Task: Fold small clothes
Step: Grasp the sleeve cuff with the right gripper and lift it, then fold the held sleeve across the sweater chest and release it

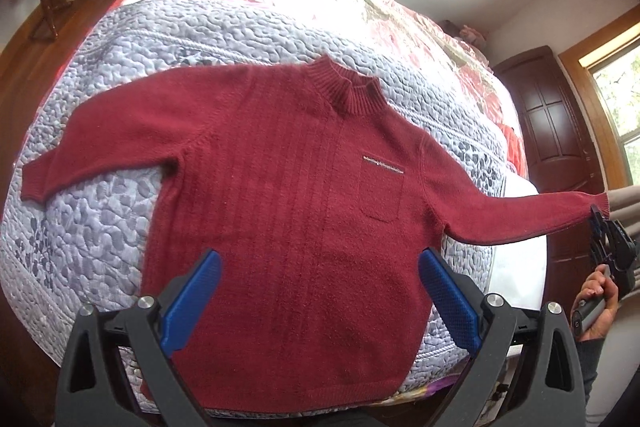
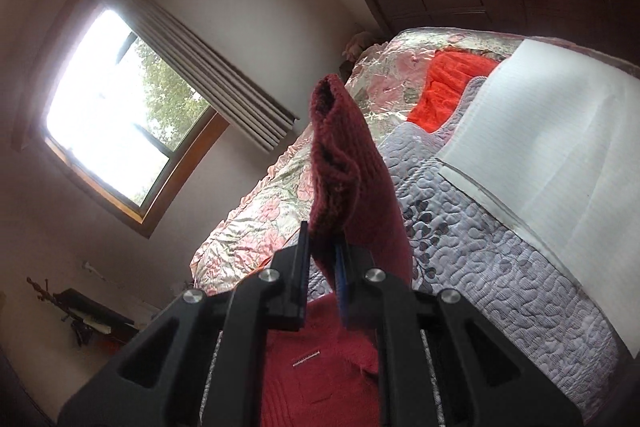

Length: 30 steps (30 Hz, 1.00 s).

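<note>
Left wrist view looks down on a dark red sweater (image 1: 288, 203) spread flat, front up, on the grey quilted bedspread (image 1: 120, 195) of a bed. Its ribbed collar (image 1: 348, 89) points away from the camera and a chest pocket (image 1: 382, 189) sits on the right side. The left tool (image 1: 320, 295) hovers over the hem with its blue pads spread wide, holding nothing. The sweater's left sleeve (image 1: 80, 147) lies flat, with its cuff close to the quilt's left edge. The hem reaches the near edge of the bed and is partly covered by the tool's black frame. Open quilt lies beyond the collar up to a floral cover (image 1: 400, 27). The other sleeve (image 1: 520, 215) stretches out past the bed's right edge, where the right tool (image 1: 597, 223) pinches its cuff; a hand (image 1: 596, 303) grips that tool's handle, cut off by the frame edge.

Right wrist view looks along the right tool (image 2: 322, 259), whose jaws are narrowed onto the sleeve cuff (image 2: 340, 163), which stands up between them and blocks part of the bed. Below, the sweater's body (image 2: 316, 379) shows between the tool's arms. A white sheet (image 2: 540, 147) lies on the quilt to the right, and an orange-red fabric (image 2: 448, 95) is half hidden beyond it. A window (image 2: 116, 107) is overexposed.
</note>
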Tool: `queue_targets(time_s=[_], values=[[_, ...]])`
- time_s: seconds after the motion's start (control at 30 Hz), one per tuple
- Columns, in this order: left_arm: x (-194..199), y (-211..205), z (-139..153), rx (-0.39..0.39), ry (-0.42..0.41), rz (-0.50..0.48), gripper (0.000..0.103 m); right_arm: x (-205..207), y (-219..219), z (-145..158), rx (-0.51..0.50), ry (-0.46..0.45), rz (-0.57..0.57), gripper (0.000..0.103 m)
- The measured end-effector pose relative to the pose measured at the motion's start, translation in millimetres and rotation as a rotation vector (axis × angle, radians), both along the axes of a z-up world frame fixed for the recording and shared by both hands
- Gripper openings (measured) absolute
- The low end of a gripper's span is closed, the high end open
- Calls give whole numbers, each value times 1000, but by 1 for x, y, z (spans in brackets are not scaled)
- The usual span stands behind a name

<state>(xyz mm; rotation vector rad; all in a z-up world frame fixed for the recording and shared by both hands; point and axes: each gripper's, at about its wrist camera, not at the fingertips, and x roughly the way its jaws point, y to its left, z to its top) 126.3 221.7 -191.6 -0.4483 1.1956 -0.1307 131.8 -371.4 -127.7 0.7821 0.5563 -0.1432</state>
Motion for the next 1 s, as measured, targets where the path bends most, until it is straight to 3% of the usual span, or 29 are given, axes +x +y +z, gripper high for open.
queue_targets(time_s=[0.23,0.5,0.73,1.0], values=[[-13,45,7,-27,-36,95,99,36,85,31,-196,20,161,10],[-31,83,4,-37,-45,175,99,68,166,25,-322,57,309,10],[-41,103,-3,-48,-42,214,99,92,223,-12,-445,147,409,10],[-27,106,-14,-122,-38,208,99,110,320,-94,-775,295,587,10]])
